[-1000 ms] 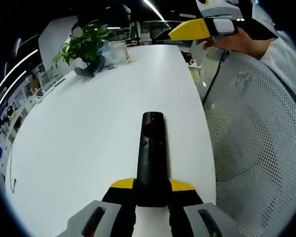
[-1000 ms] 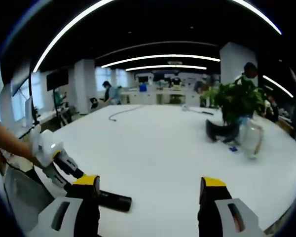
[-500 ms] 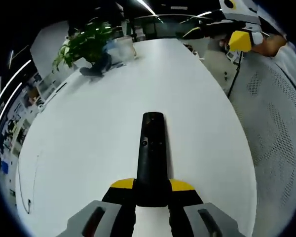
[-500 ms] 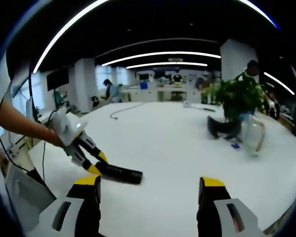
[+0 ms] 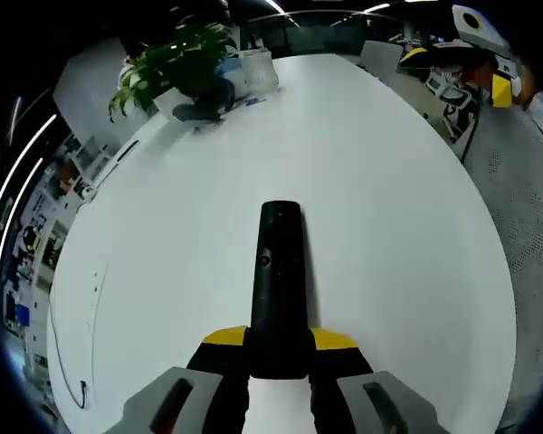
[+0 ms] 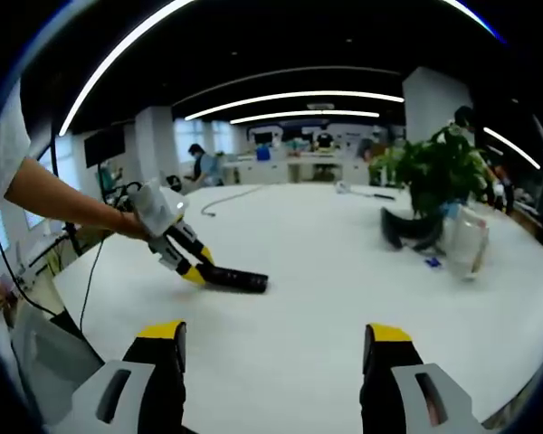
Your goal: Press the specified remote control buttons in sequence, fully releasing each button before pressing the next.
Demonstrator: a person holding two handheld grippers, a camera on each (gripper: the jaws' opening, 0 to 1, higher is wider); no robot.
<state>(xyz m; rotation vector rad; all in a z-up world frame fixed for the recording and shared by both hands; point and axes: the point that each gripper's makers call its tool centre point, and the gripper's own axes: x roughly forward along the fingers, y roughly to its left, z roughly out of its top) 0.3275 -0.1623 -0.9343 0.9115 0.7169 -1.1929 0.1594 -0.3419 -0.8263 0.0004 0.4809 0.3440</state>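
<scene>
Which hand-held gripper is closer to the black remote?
Left. The left hand-held gripper is clamped on the near end of the remote. The right hand-held gripper is open and hangs apart from it, over the white table.

the left gripper (image 5: 278,342) is reaching forward along its own view, and its two yellow-tipped jaws are closing tight on the near end of the black remote control (image 5: 278,280), which is sticking out straight between them. in the right gripper view the same left gripper (image 6: 199,270) is coming in from the left, tilted down, and a bare forearm (image 6: 59,199) with a hand (image 6: 131,223) is carrying it. the right gripper (image 6: 276,339) is pointing forward with its jaws standing wide apart and nothing between them. in the left gripper view the right gripper (image 5: 493,77) is showing small at the upper right edge.
</scene>
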